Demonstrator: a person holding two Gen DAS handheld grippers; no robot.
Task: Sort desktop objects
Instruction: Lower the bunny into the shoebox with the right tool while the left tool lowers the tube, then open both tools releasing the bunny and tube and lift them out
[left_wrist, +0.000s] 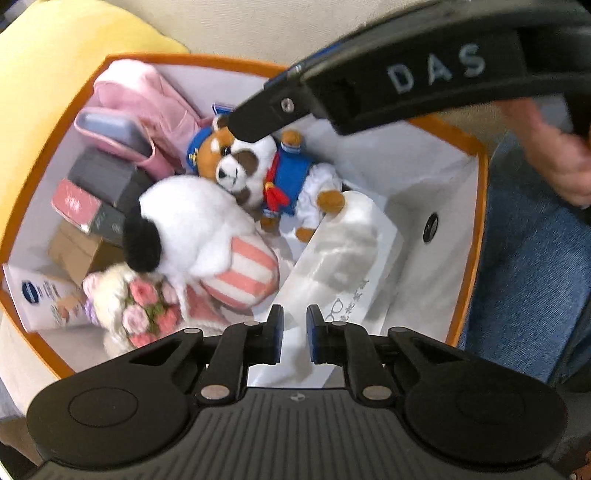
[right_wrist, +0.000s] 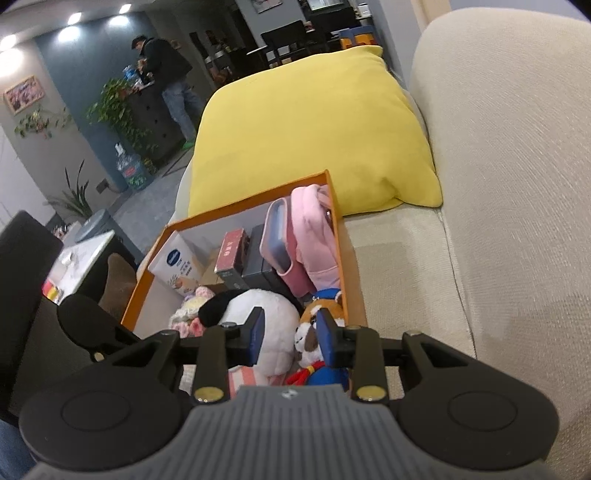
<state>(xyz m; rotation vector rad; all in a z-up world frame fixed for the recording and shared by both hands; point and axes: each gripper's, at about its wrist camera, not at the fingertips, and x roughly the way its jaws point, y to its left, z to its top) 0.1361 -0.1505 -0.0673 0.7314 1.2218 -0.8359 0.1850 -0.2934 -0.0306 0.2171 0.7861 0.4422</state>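
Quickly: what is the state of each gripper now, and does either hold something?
Left gripper: jaws nearly closed with a narrow gap, nothing gripped, above the orange-rimmed storage box.
Right gripper: partly open, holding nothing.

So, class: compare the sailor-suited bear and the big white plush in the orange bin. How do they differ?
The sailor bear is brown and white with a blue jacket and cap; the white plush is plain white with a black ear. The bear is smaller and lies face up; the plush bulks larger over a striped piece. Both are soft toys inside the orange bin.
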